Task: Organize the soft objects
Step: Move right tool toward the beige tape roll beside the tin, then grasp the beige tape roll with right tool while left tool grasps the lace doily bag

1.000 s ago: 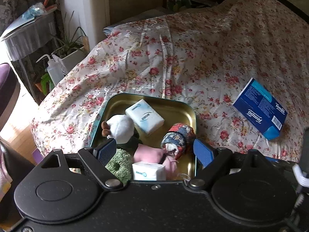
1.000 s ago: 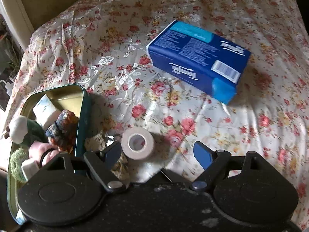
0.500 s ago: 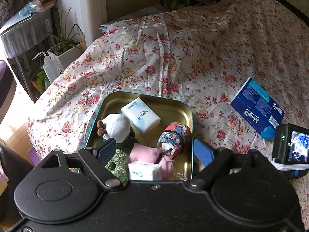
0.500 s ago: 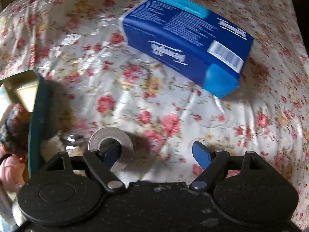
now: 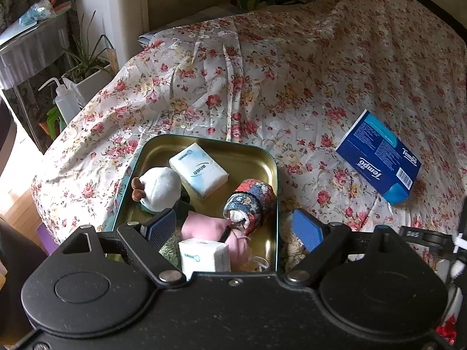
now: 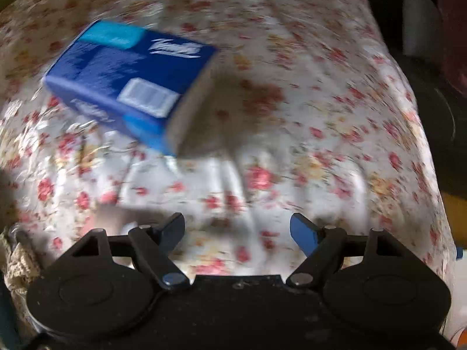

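Observation:
A gold tin tray with a teal rim lies on the floral bedspread. It holds a white tissue pack, a white plush toy, a patchwork fabric roll, a pink soft item, a second tissue pack and a green knitted piece. My left gripper is open and empty just above the tray's near end. A blue Tempo tissue box lies to the right; it also shows, blurred, in the right wrist view. My right gripper is open and empty over the bedspread, short of the box.
A beige knitted piece shows at the lower left of the right wrist view. Left of the bed stand a planter, a squeeze bottle and a grey side table. The bed drops off at the right edge.
My right gripper has swung right, toward the blue tissue box; the tape roll and the tray have left its view. The left gripper has barely moved.

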